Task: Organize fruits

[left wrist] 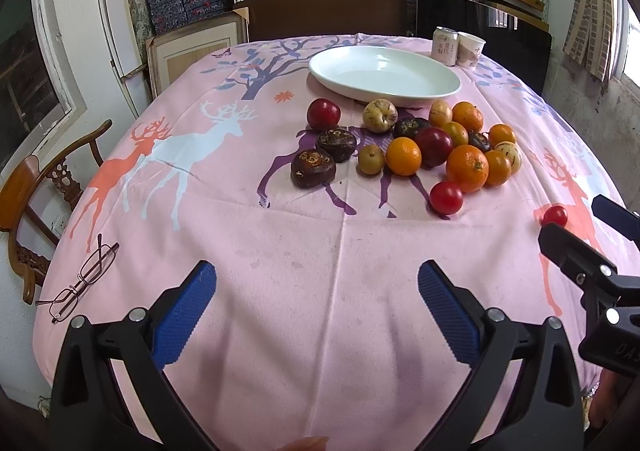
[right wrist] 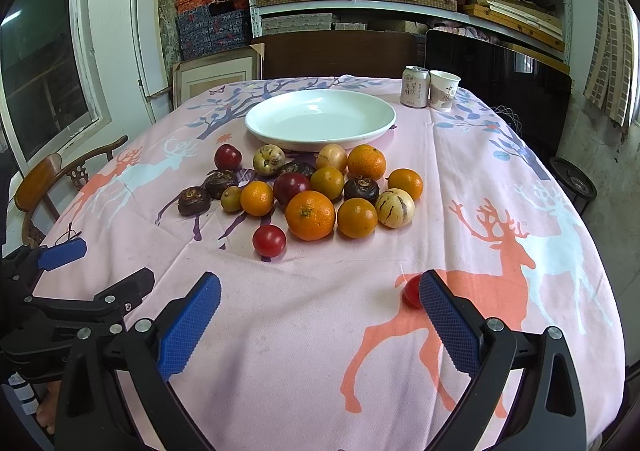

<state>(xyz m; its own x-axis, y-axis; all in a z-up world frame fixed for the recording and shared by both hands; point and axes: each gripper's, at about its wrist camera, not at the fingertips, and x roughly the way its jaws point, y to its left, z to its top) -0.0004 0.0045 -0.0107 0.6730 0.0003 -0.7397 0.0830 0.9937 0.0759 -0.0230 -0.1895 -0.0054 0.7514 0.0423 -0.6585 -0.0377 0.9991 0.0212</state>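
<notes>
A heap of fruit lies mid-table before an empty white plate (left wrist: 384, 71) (right wrist: 320, 117): oranges (right wrist: 310, 215) (left wrist: 467, 168), dark red plums (right wrist: 291, 187) (left wrist: 323, 114), brown water chestnuts (left wrist: 313, 168) (right wrist: 194, 200), pale striped melons (right wrist: 395, 208) and a red tomato (right wrist: 269, 240) (left wrist: 446, 197). A second small tomato (right wrist: 412, 291) (left wrist: 555, 216) sits apart, just beside the right fingertip of my right gripper (right wrist: 320, 299). Both grippers hover open over bare cloth near the table's front; the left gripper (left wrist: 317, 287) holds nothing. The right gripper (left wrist: 580, 235) shows at the left view's right edge.
A drink can (right wrist: 415, 86) and paper cup (right wrist: 444, 90) stand behind the plate at the right. Folded glasses (left wrist: 78, 283) lie at the table's left front. A wooden chair (left wrist: 36, 187) stands left of the table; shelves of boxes fill the back wall.
</notes>
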